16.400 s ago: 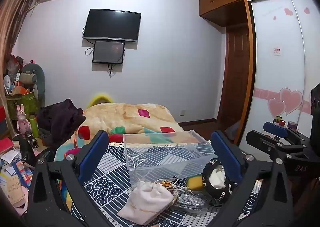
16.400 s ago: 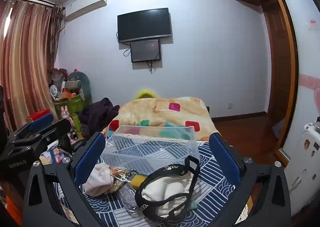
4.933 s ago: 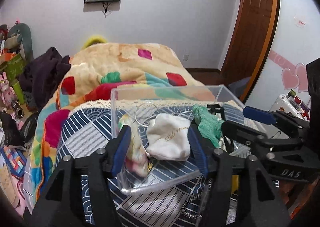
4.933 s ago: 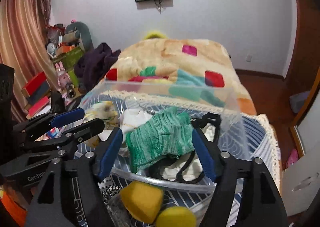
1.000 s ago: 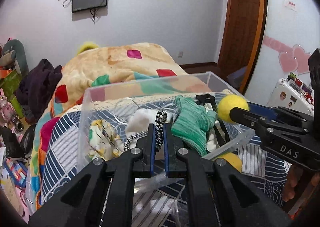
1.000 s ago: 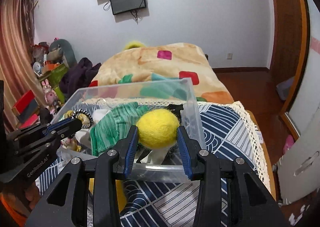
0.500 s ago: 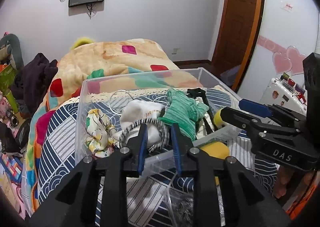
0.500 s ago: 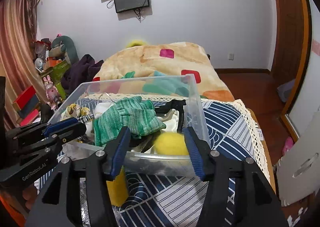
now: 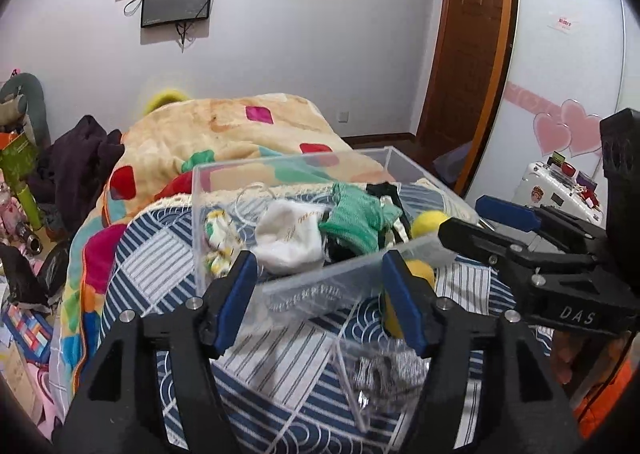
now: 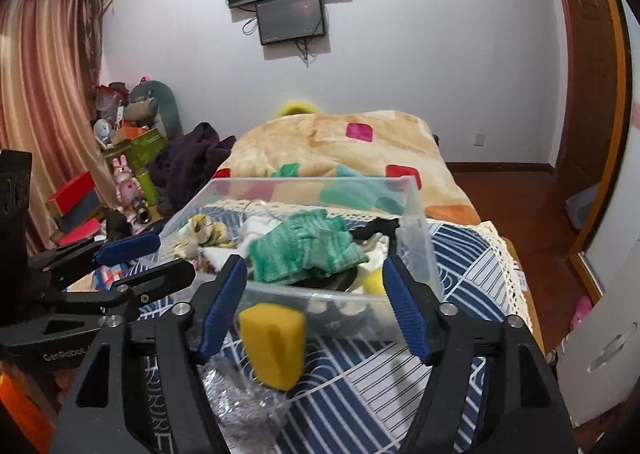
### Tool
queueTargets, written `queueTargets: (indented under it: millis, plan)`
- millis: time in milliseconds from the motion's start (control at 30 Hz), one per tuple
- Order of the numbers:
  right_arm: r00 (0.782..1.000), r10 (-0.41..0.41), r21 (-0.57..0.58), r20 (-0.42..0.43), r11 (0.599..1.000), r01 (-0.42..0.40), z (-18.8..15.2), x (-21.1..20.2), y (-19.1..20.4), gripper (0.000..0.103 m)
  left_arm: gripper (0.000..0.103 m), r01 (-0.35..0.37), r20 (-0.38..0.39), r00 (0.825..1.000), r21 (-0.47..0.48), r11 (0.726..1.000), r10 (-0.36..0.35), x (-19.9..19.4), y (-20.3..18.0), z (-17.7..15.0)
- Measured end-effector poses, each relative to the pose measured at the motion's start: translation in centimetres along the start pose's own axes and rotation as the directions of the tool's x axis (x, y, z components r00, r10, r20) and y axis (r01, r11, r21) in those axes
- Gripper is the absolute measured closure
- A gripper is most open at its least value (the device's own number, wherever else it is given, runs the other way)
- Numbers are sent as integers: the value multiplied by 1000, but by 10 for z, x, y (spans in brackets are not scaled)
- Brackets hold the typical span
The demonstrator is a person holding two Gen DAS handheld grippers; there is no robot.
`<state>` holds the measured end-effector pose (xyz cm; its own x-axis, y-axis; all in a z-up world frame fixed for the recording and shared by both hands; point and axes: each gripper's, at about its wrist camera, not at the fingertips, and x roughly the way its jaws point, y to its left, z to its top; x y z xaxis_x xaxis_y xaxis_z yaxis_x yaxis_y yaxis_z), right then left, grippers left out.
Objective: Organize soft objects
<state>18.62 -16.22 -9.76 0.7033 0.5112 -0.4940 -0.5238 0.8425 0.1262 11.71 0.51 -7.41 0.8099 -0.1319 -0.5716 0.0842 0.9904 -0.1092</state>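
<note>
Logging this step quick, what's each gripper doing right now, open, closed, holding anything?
Left gripper: open, holding nothing.
Right gripper: open, holding nothing.

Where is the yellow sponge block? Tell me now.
In the right wrist view, the yellow sponge block stands on the blue patterned cloth, just outside the clear bin's near wall, beside a crinkled plastic bag.

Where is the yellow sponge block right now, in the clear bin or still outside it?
Outside. The yellow sponge block stands on the patterned cloth in front of the clear bin, between the open right gripper fingers.
</note>
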Motion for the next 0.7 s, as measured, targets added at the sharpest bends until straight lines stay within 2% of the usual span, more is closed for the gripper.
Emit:
queueTargets:
  millis: [233,467,533,600,700]
  plan:
    - [996,25,-20,-82,999,-27,-21,19,11,35,36,1,-71,997,-14,1000,-2,5,8,-25]
    - [980,60,-5,-188,998,-62,-36,45,14,36,36,17,-121,992,-54,998,-23,13,15,-42]
    - [977,66,5,-201,998,-66,-38,48,14,44,36,22,-121,992,-54,998,-28,14,12,-43]
    - [973,83,15,-216,997,-82,-40,49,13,63,36,31,-127,991,-45,999,-37,15,6,-44]
    - [977,79,18,-200,997,-77,-42,42,11,66,36,62,-135,989,-37,997,-67,16,-3,-45]
